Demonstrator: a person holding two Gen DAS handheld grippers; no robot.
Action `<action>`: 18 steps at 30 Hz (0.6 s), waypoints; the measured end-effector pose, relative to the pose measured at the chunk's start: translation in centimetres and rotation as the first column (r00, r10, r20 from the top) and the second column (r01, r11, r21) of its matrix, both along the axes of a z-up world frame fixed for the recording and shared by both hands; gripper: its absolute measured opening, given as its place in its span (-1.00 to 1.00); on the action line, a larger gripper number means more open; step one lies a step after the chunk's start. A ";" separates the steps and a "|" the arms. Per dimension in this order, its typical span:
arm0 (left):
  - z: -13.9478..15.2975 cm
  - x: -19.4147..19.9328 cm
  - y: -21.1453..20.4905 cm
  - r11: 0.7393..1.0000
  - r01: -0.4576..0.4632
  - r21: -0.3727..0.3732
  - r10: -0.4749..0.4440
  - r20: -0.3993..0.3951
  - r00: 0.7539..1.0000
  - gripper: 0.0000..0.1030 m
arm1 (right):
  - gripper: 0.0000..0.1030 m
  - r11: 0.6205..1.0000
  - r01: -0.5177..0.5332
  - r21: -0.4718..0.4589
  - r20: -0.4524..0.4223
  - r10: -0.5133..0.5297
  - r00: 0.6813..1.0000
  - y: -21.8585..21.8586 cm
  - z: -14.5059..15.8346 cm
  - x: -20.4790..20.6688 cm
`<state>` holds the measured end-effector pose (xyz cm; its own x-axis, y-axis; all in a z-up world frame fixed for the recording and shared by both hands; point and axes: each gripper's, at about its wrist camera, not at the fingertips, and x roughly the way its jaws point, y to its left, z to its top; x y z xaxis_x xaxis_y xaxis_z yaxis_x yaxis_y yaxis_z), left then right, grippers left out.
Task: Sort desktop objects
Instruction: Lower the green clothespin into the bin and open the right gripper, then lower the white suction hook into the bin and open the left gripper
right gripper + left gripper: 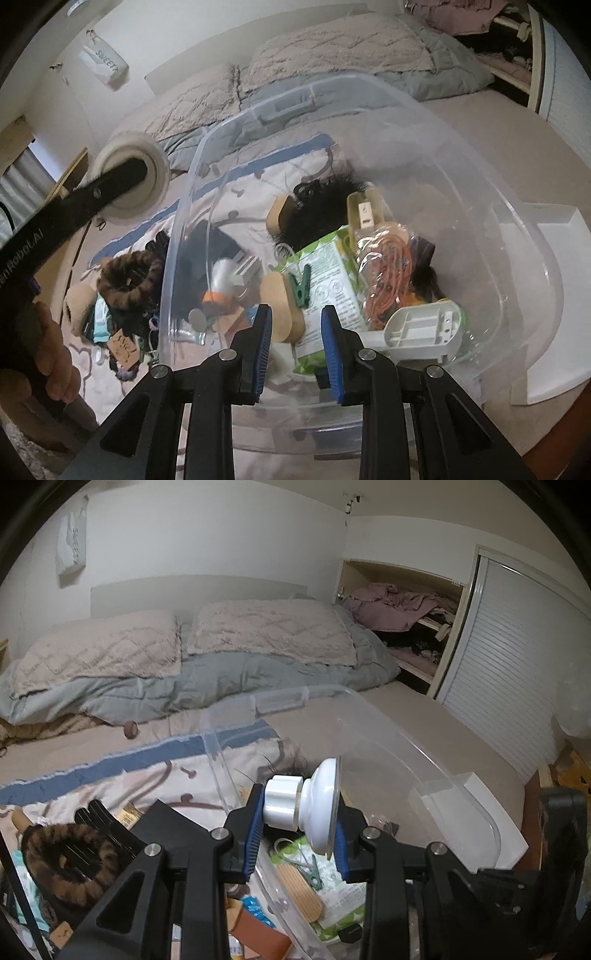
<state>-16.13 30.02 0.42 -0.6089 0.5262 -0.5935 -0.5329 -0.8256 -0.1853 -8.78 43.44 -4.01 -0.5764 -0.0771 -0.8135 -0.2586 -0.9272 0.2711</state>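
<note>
Holding the white suction-cup knob (306, 808) crosswise in my left tool (299, 827), I have the blue pads pressing on it from both sides: one pad on the ribbed cap, the other against the clear disc of the cup. It hangs over the near rim of the clear plastic bin (461, 782), which sits on the bed (406, 709) with a patterned blanket (129, 775) under its left side.

My right tool (297, 332) is over the same bin, jaws a little apart with nothing between them. Below it lie a green clothespin (301, 284), a green packet (328, 273), a bag of orange cord (388, 273), a white plastic part (424, 326) and a black furry thing (325, 203).

To do this step well, I judge I should carry the knob further in over the bin's floor before letting go, since it now sits close to the wall and could glance off the rim onto the clutter outside, where a brown scrunchie (70, 864) and other bits wait. The cup is round and would likely roll, so I would lower it toward a bare patch of the bin's floor and part the pads slowly. I would hold my right tool clear of the drop path.
</note>
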 end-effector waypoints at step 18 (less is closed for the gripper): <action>-3.0 -3.0 3.0 0.996 0.004 -0.091 0.004 0.093 0.996 -0.38 | -0.47 0.993 0.068 0.093 -0.180 -0.051 0.982 0.8 3.7 2.0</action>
<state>-19.18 32.98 -2.61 -0.5490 0.4673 -0.6930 -0.5169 -0.8414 -0.1578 -6.78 44.25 -0.32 -0.7130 0.0368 -0.7002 -0.2701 -0.9360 0.2258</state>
